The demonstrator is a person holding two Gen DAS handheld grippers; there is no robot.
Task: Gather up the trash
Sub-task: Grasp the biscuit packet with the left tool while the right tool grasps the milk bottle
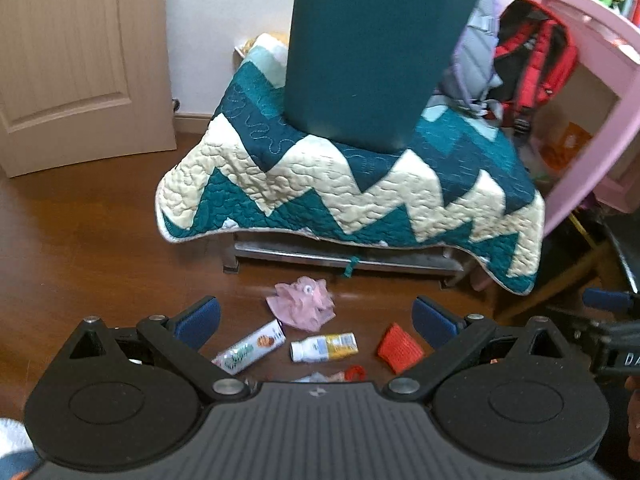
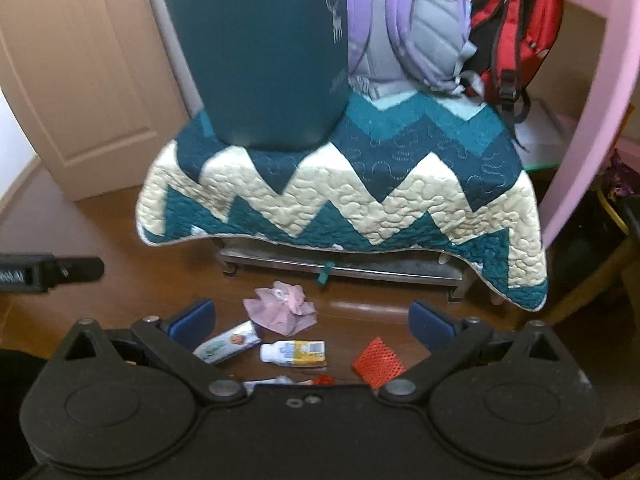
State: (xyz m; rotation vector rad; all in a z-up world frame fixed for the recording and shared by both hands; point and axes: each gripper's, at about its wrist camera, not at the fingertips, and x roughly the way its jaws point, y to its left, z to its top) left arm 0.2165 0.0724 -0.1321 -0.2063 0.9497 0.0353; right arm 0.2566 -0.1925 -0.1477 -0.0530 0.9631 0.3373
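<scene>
Floor (image 1: 80, 240) looking glossy brown wood; quilt (image 1: 320, 184) showing soft stitched puckered cloth; bin (image 1: 372, 52) looking matt smooth teal; red mesh (image 1: 398, 348) looking coarse netted; bottle (image 1: 324, 347) wearing glossy plastic label; claw (image 1: 316, 316) bodies showing matt black plastic

I see trash on the floor: a crumpled pink wrapper (image 1: 301, 302) at 12 o'clock, a white packet (image 1: 250, 346) lying at 9, a bottle (image 1: 324, 347) on its side, red netting (image 1: 399, 347) at 3.
</scene>
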